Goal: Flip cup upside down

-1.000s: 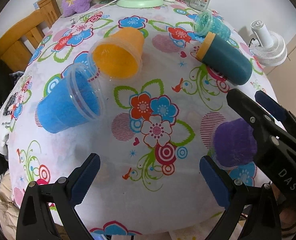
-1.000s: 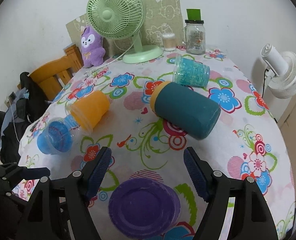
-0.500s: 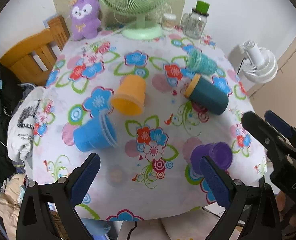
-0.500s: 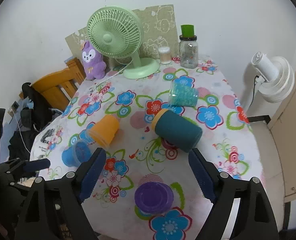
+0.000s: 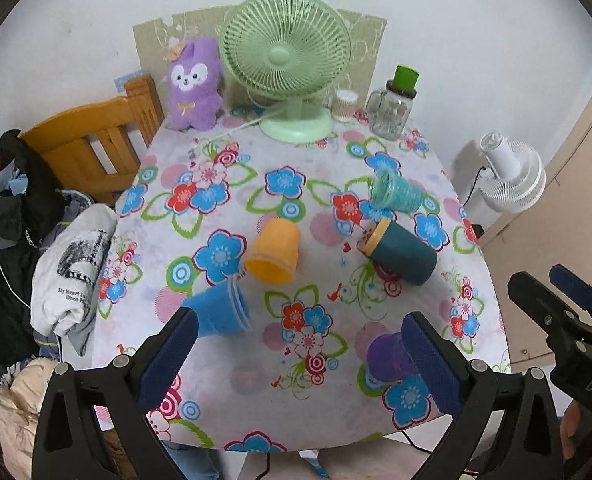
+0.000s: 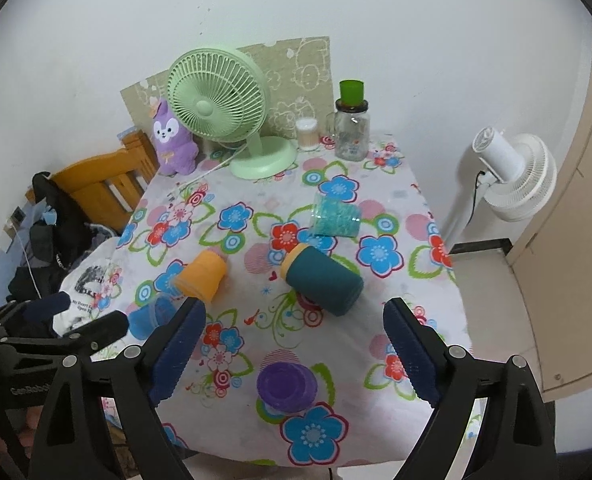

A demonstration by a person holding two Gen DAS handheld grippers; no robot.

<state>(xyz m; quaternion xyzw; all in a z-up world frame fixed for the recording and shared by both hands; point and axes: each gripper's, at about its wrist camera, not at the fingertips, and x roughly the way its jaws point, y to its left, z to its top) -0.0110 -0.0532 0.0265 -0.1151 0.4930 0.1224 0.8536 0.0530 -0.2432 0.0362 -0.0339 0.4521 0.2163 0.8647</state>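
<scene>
A purple cup [image 6: 287, 386] stands upside down near the table's front edge; it also shows in the left wrist view [image 5: 387, 356]. An orange cup [image 5: 274, 256], a blue cup [image 5: 220, 312], a teal glitter cup [image 5: 395, 194] and a dark teal tumbler [image 5: 399, 256] with a yellow rim lie on their sides. My left gripper [image 5: 299, 360] is open and empty, well above the front of the table. My right gripper [image 6: 296, 356] is open and empty, high above the purple cup.
A green desk fan [image 5: 288, 60], a purple plush toy [image 5: 194, 84], a glass jar [image 5: 391, 114] and a small container [image 5: 343, 106] stand at the back. A wooden chair [image 5: 96, 144] with clothes is at the left. A white fan [image 5: 511, 176] stands at the right.
Both grippers have pulled back and up, away from the table, so the whole table now shows. The purple cup stays upside down near the front edge.
</scene>
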